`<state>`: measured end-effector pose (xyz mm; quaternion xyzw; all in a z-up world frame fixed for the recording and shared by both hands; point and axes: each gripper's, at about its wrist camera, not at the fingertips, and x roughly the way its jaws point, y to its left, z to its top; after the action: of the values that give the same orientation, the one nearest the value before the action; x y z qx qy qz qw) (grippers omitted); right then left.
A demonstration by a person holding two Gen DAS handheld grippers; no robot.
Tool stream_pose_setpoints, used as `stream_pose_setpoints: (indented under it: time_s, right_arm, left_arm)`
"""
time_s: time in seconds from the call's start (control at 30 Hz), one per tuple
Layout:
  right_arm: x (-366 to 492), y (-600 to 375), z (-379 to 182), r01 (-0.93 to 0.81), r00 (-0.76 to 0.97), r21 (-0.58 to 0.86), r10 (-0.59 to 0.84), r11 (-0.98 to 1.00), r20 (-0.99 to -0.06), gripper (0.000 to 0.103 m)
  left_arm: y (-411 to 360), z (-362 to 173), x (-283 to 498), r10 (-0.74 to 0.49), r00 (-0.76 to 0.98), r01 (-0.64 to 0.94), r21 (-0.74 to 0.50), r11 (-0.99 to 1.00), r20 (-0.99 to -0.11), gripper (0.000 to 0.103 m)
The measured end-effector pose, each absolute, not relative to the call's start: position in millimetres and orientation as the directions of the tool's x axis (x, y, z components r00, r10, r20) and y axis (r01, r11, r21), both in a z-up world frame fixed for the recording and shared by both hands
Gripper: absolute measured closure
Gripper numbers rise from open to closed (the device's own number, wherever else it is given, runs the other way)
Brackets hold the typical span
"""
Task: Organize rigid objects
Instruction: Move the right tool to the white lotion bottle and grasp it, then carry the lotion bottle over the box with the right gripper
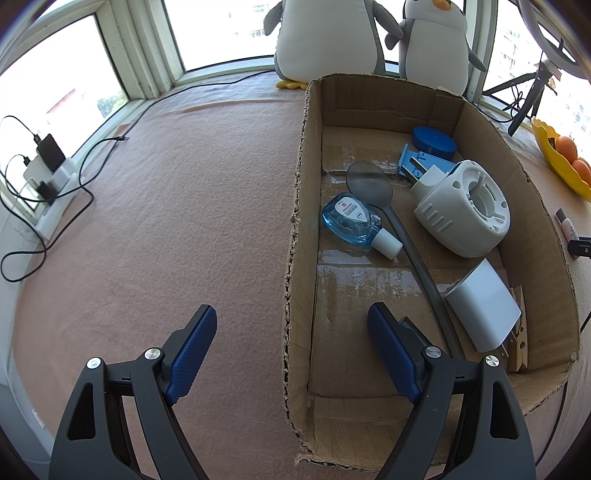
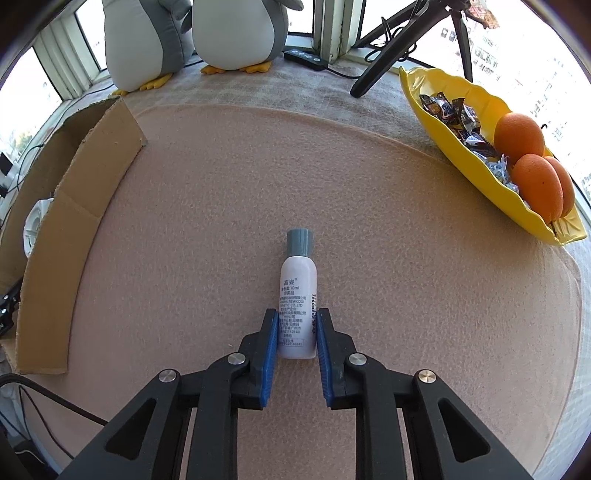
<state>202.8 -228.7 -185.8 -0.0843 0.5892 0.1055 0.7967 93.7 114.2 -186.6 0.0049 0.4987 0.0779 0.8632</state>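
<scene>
A cardboard box lies on the pink felt; it also shows in the right wrist view. In it are a blue flat bottle, a grey spoon, a white round device, a white charger, a blue lid and a wooden clothespin. My left gripper is open and empty, straddling the box's left wall. My right gripper is shut on a small white bottle with a grey cap, which lies on the felt.
A yellow dish with oranges and sweets stands at the right. Two plush penguins stand by the window. A tripod stands at the back. Chargers and cables lie at the far left.
</scene>
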Motion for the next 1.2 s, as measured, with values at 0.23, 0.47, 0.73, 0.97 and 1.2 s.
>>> stream_pose_setpoints:
  time_s: [0.23,0.47,0.73,0.97,1.2]
  right_arm:
    - [205,-230,-185,-0.239,0.303,0.011,0.086,0.971,-0.949,0.085]
    - [199,-221,-173,-0.211,0.349,0.065,0.138,0.975,-0.927,0.085]
    - [193,-184,-141,-0.279,0.404,0.083,0.195,0.957,-0.894,0.085]
    - [190,-140,-110,-0.361,0.423,0.119,0.277,0.925,-0.863,0.085]
    - [188,-86,-95,-0.445,0.411,0.148,0.349,0.883,-0.842,0.085]
  left_arm:
    - [114,-187,94,0.139,0.49,-0.13,0.086,0.988,-0.86,0.018]
    - [115,-186,93,0.139,0.49,-0.131,0.085,0.988,-0.861,0.018]
    - [114,-187,93,0.139,0.49,-0.131,0.085,0.988,-0.861,0.018]
    - [115,-187,93,0.138,0.49,-0.132,0.083,0.988,-0.861,0.018]
    - [116,-187,93,0.137,0.491,-0.132,0.082,0.988,-0.86,0.018]
